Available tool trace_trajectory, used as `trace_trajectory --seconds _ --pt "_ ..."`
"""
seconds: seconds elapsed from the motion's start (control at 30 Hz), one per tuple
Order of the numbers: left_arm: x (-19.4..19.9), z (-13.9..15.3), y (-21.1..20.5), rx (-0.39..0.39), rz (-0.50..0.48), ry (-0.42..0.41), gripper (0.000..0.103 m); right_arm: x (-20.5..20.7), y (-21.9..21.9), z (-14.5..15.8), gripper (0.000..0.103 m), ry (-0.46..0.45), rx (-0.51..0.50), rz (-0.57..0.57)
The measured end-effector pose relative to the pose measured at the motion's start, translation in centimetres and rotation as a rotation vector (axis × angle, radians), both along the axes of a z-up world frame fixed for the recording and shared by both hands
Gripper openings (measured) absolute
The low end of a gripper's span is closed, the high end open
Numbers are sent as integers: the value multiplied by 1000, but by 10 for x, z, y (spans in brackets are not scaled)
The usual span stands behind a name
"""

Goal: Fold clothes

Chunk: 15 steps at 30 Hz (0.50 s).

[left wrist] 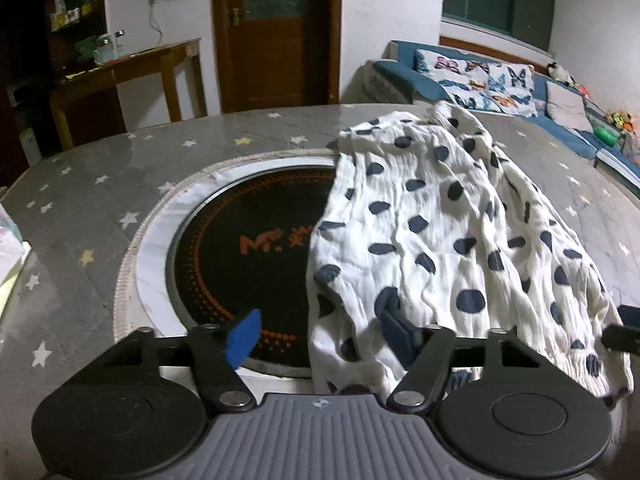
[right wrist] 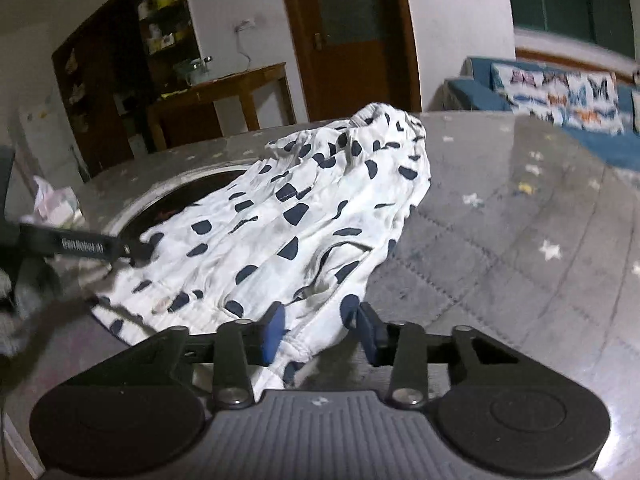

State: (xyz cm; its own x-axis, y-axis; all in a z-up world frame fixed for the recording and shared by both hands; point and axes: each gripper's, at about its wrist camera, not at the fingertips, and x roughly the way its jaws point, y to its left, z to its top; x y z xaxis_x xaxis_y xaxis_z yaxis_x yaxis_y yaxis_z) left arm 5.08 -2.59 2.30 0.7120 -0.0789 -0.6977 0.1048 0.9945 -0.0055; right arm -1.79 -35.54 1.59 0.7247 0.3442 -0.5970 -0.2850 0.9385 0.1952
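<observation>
A white garment with dark blue spots lies crumpled on the grey star-patterned table, partly over a round black cooktop. My left gripper is open, its jaws wide, with the garment's near left hem between the blue pads; the right pad is partly under cloth. In the right wrist view the same garment stretches away from me. My right gripper is open with the near hem corner lying between its pads. The left gripper's finger shows at the garment's left edge.
The table's far edge curves ahead. A wooden side table and a brown door stand behind. A blue sofa with butterfly cushions is at the right. Pale crumpled items sit on the table's left edge.
</observation>
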Motion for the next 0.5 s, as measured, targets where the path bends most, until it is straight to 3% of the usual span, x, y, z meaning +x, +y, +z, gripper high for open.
trace_trajectory --seconds 0.1,0.23,0.5 --pt "0 -6 -1 -22 -23 19 34 2 1 -3 14 14 25 -13" --pt "-5 -5 0 -47 -37 22 12 2 5 -6 6 21 37 -31" --pt "-38 5 1 -73 -60 24 8 -25 -8 4 4 6 37 -23"
